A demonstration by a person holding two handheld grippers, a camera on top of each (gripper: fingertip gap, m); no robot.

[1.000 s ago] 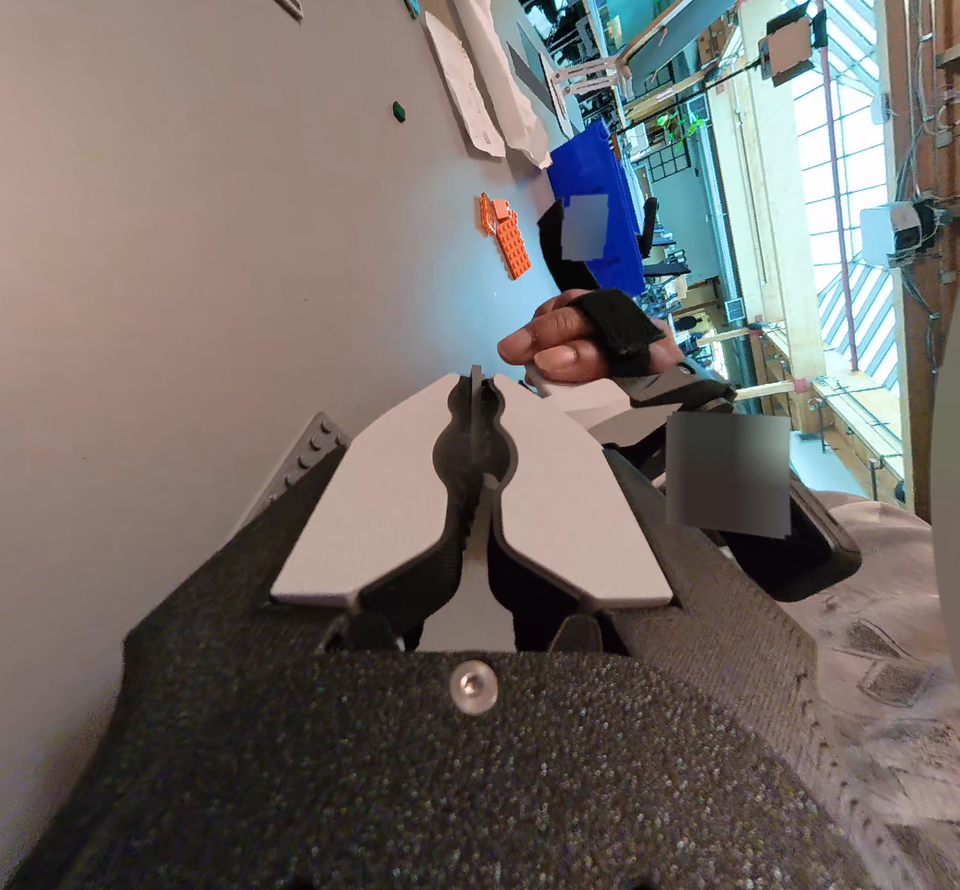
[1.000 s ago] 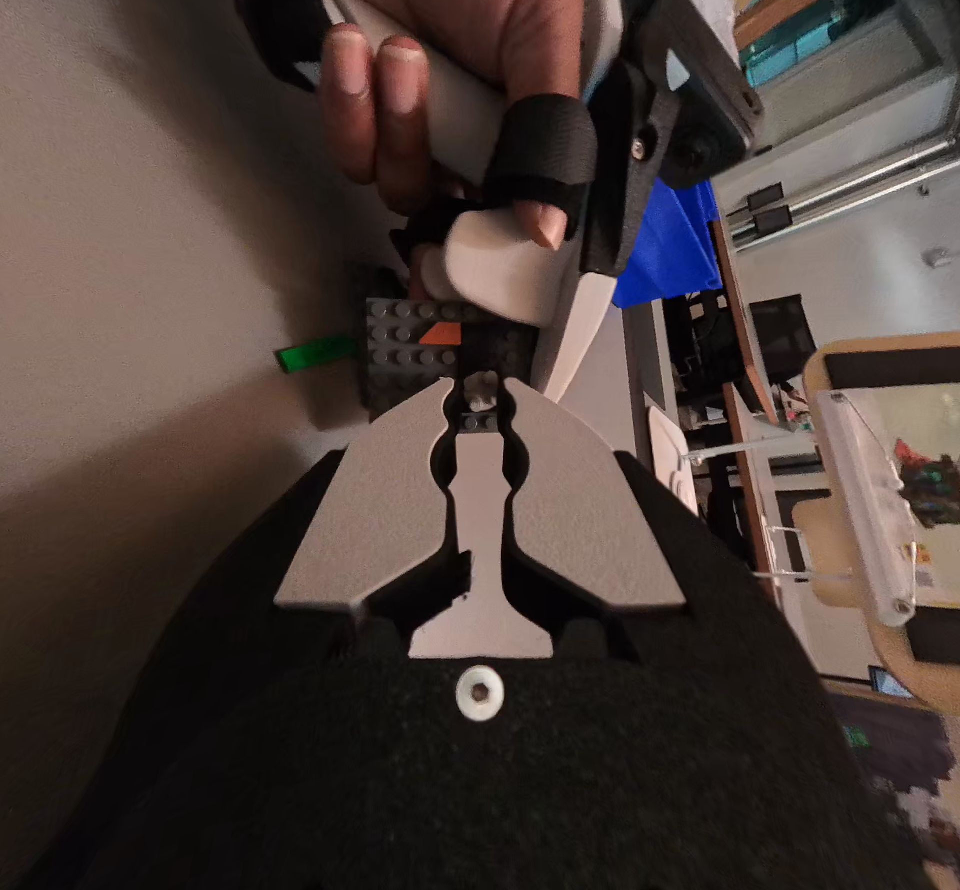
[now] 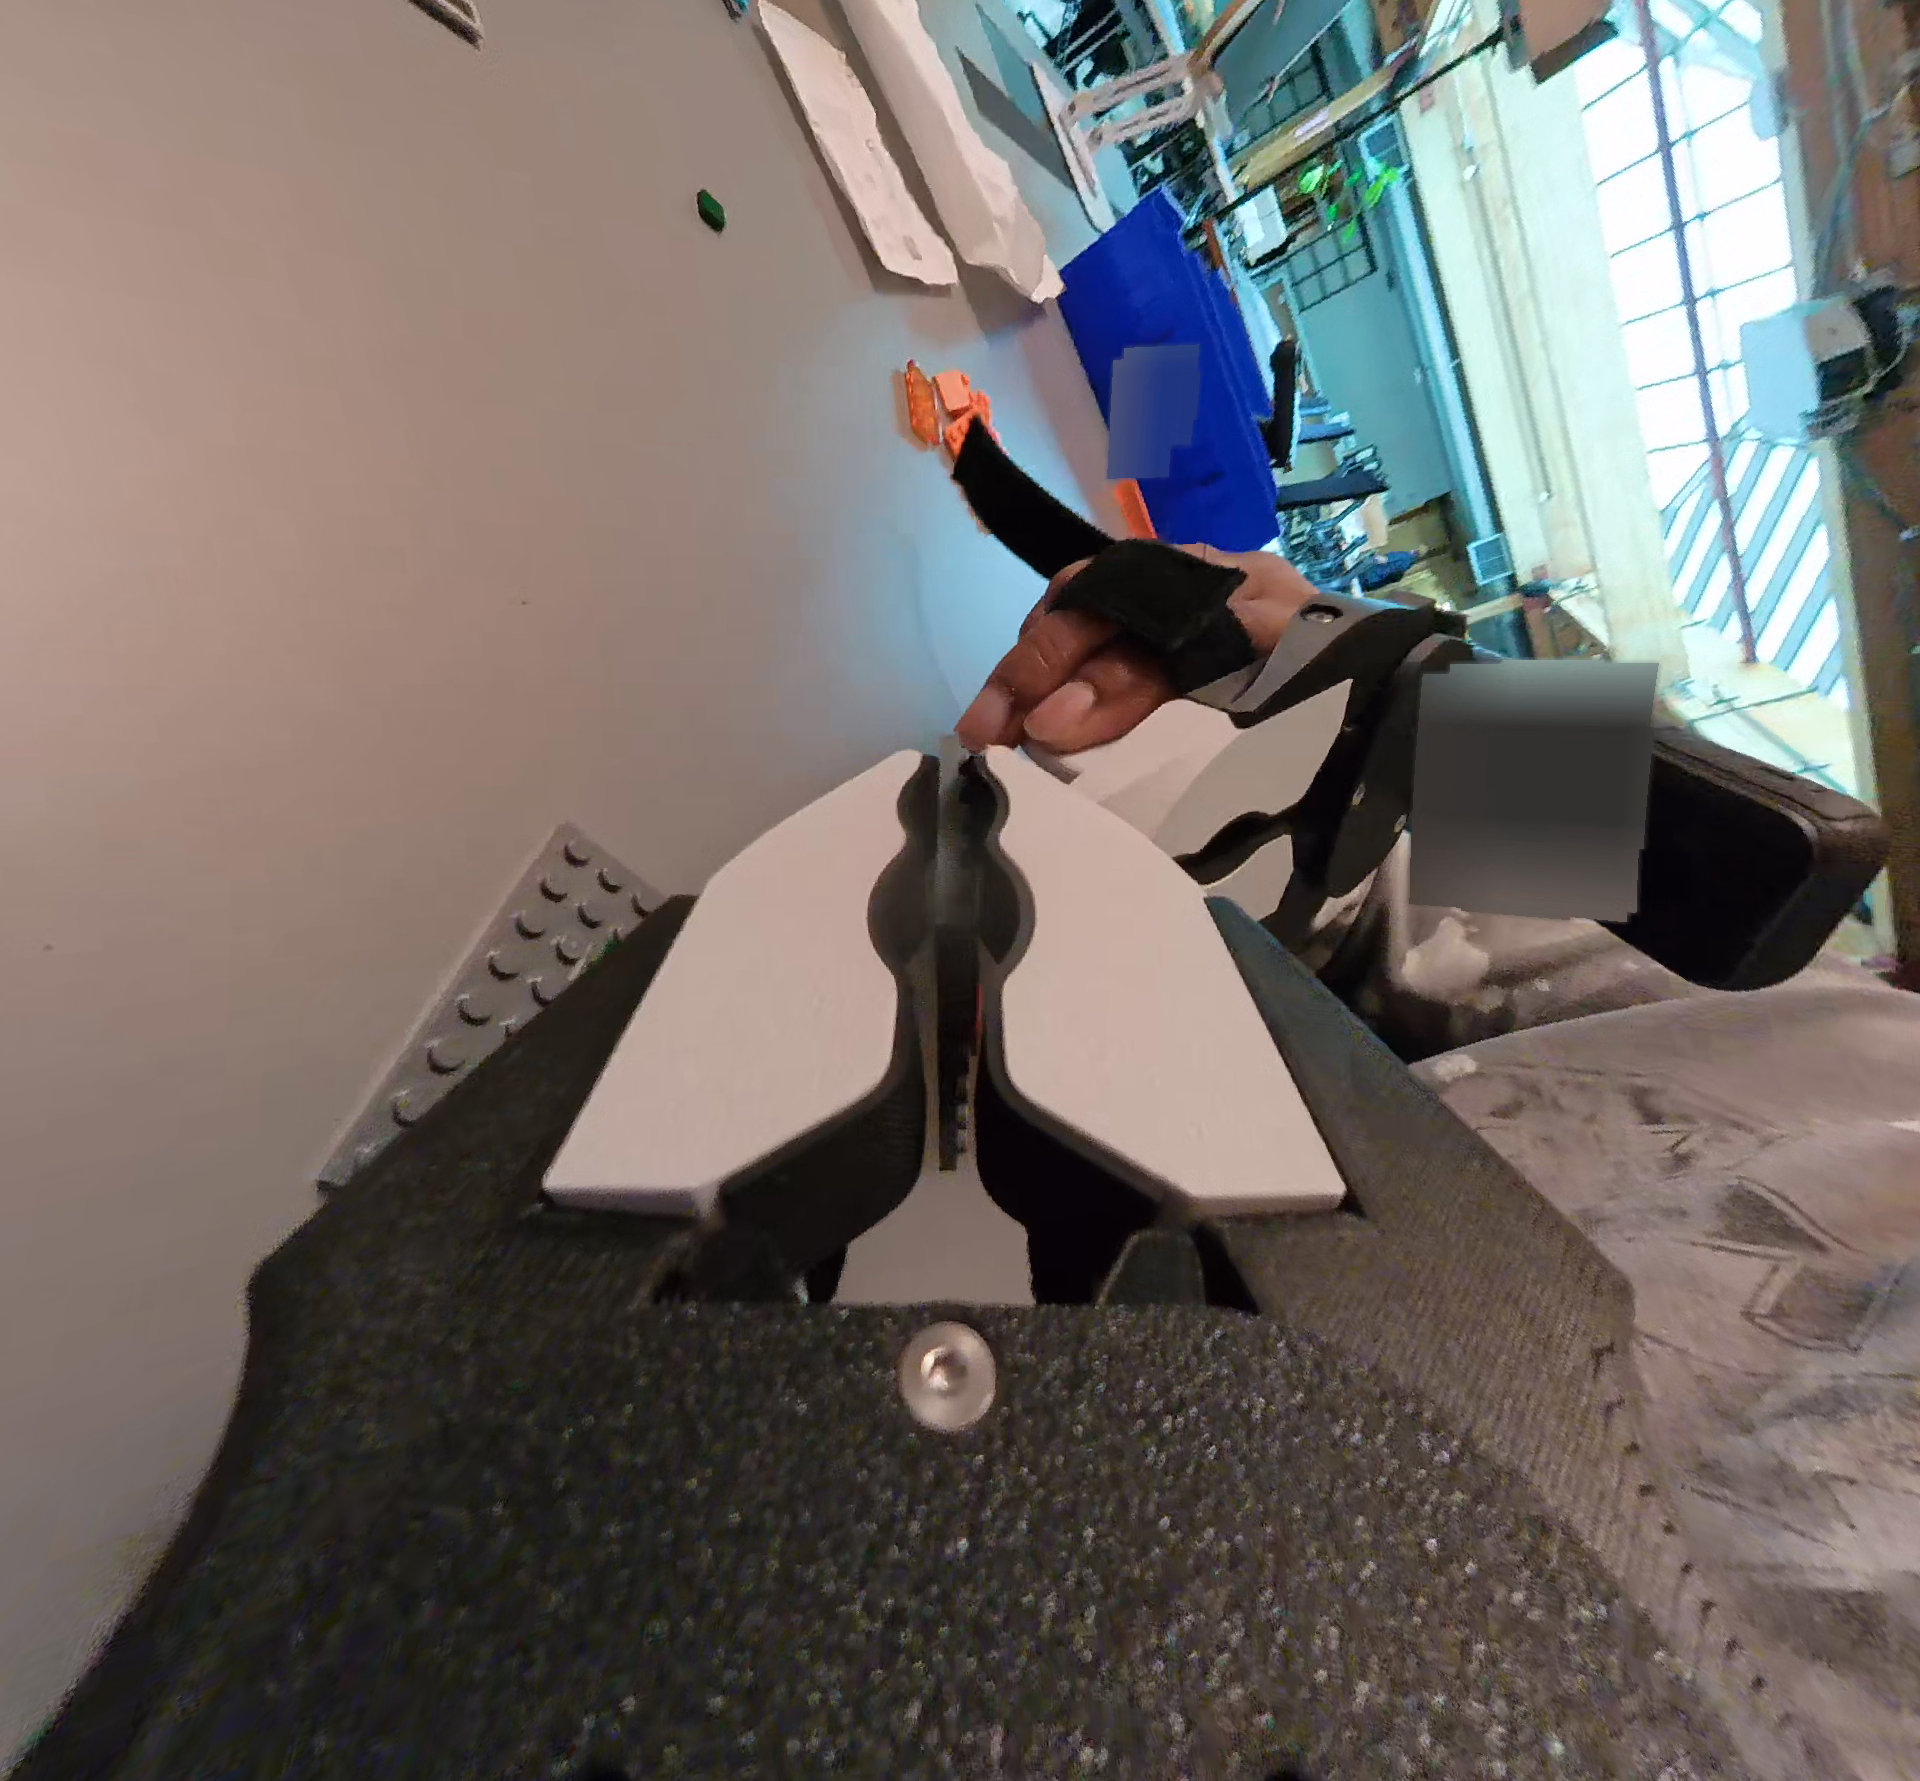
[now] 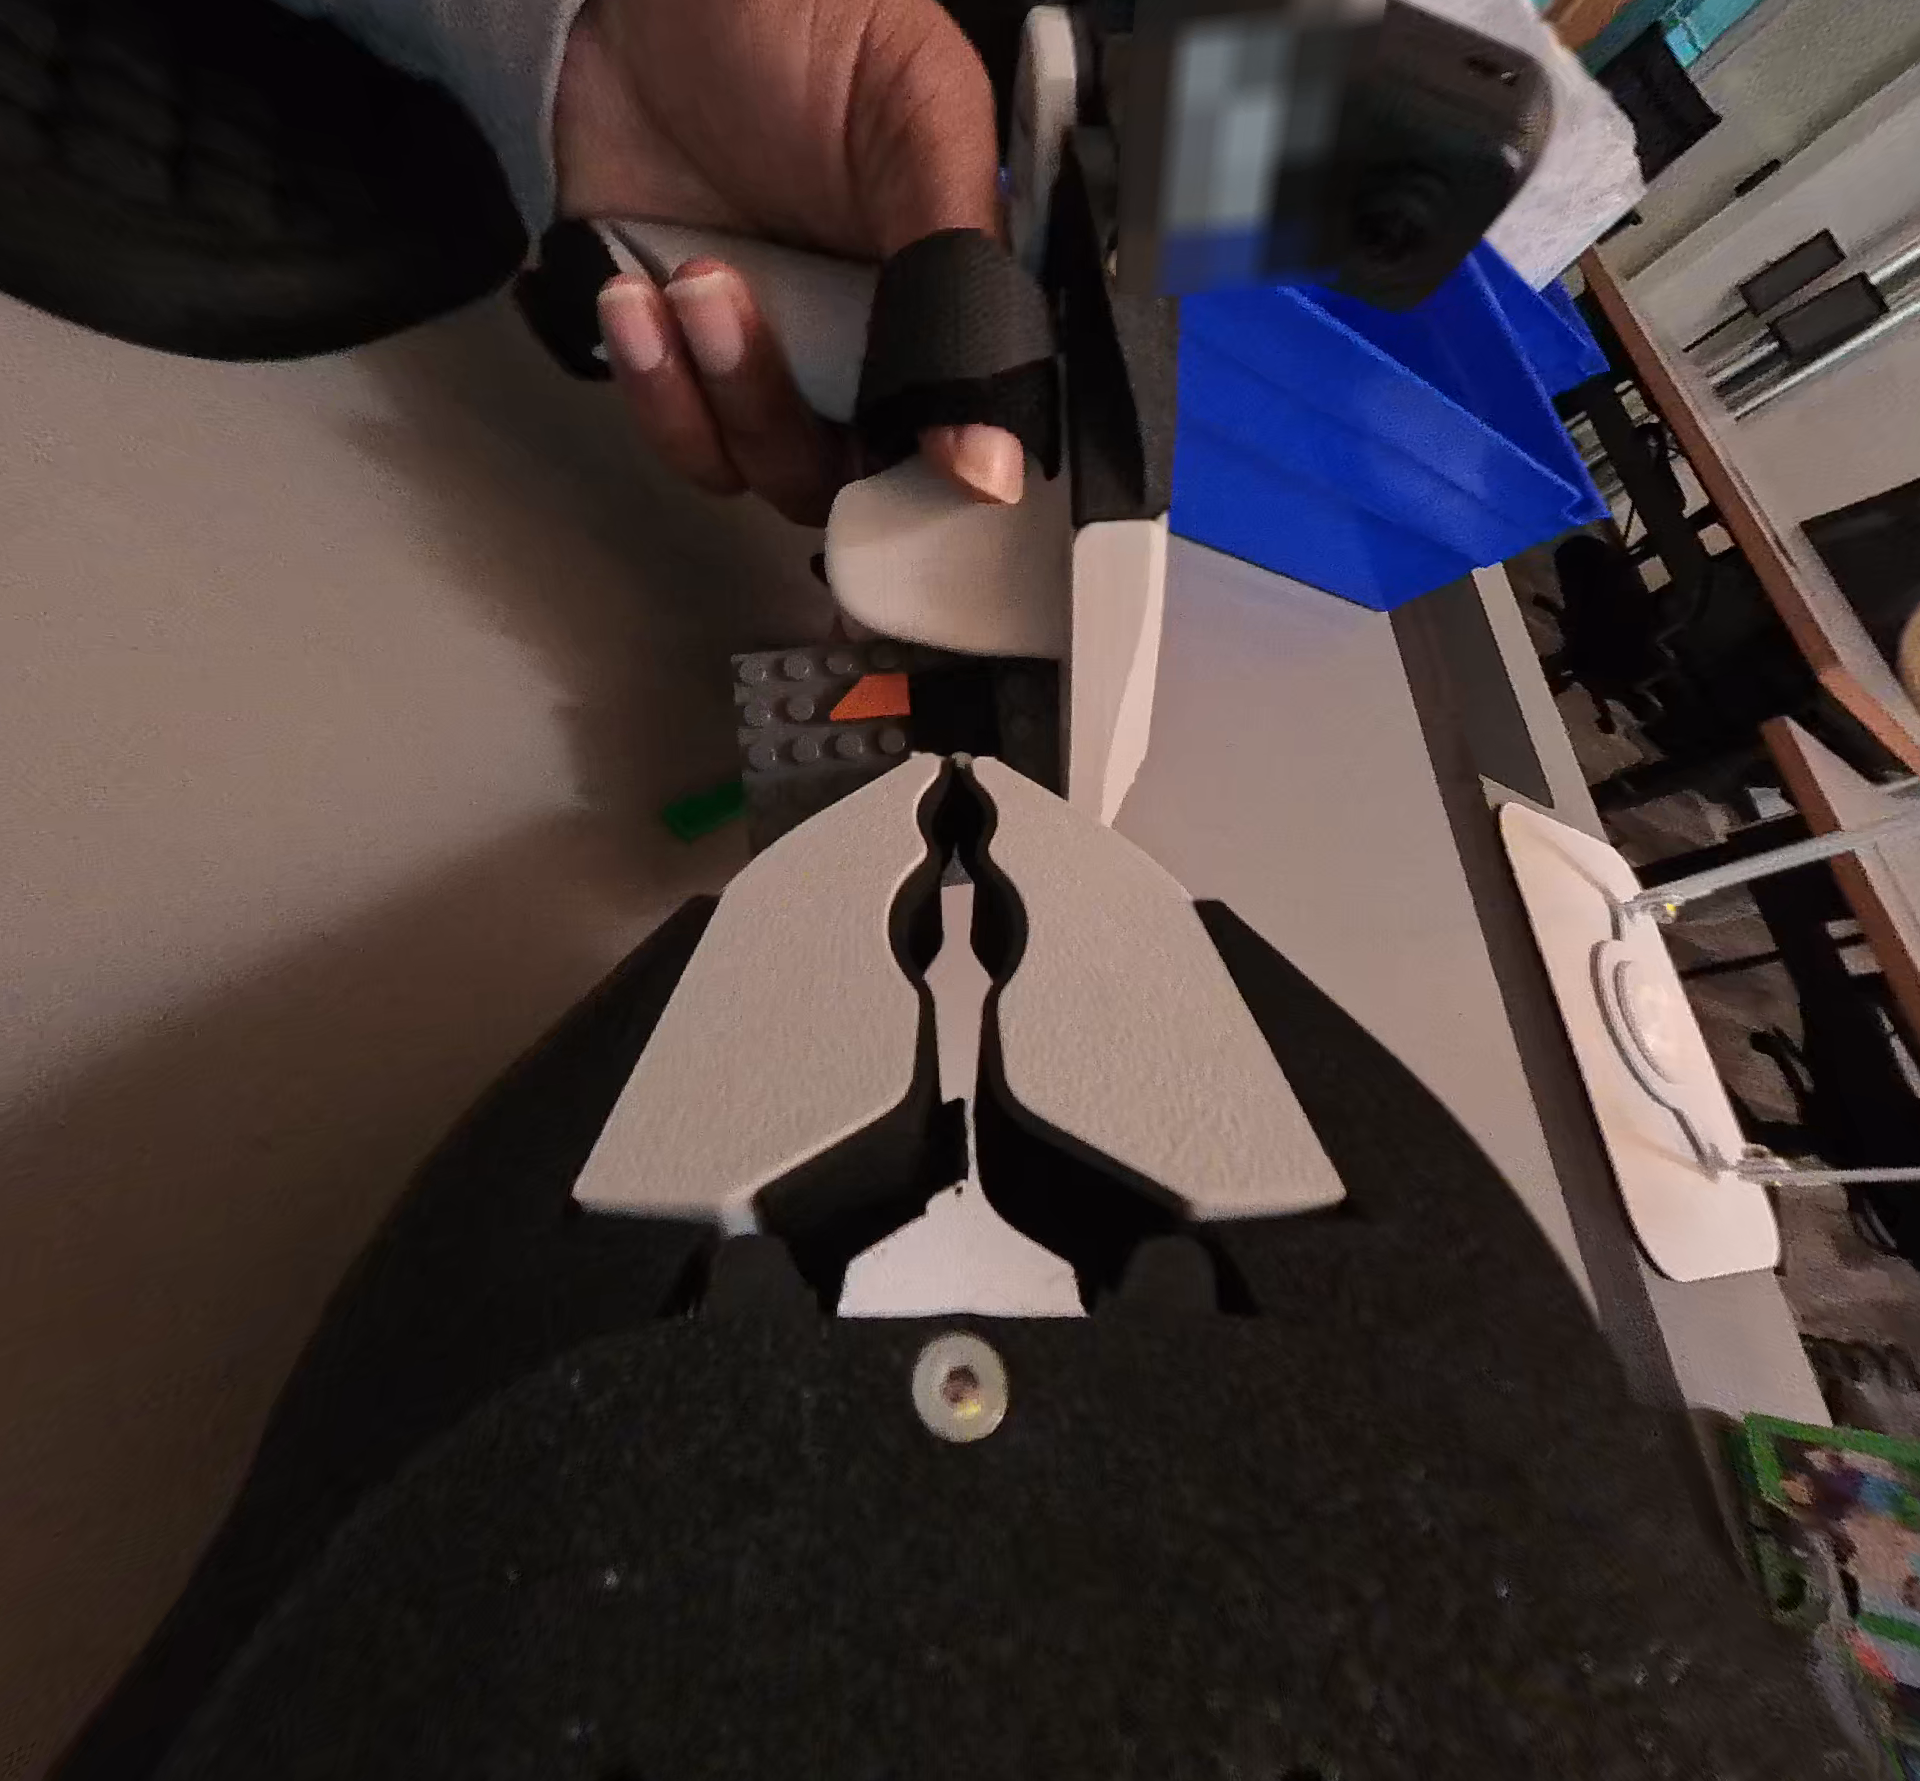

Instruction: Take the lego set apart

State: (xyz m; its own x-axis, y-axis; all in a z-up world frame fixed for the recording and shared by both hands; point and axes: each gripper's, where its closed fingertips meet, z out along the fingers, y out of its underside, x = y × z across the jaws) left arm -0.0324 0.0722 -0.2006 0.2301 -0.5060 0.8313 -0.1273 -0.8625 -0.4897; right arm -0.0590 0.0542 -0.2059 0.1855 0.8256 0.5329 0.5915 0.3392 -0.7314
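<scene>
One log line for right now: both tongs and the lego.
left tongs: shut on dark thin lego plate | right tongs: shut, tips at grey studded baseplate edge | orange wedge tile: on baseplate

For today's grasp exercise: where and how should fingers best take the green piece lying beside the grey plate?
Probably across its two long sides, coming down from above: the green piece is narrow and lies flat on the table, beside the grey plate.
</scene>
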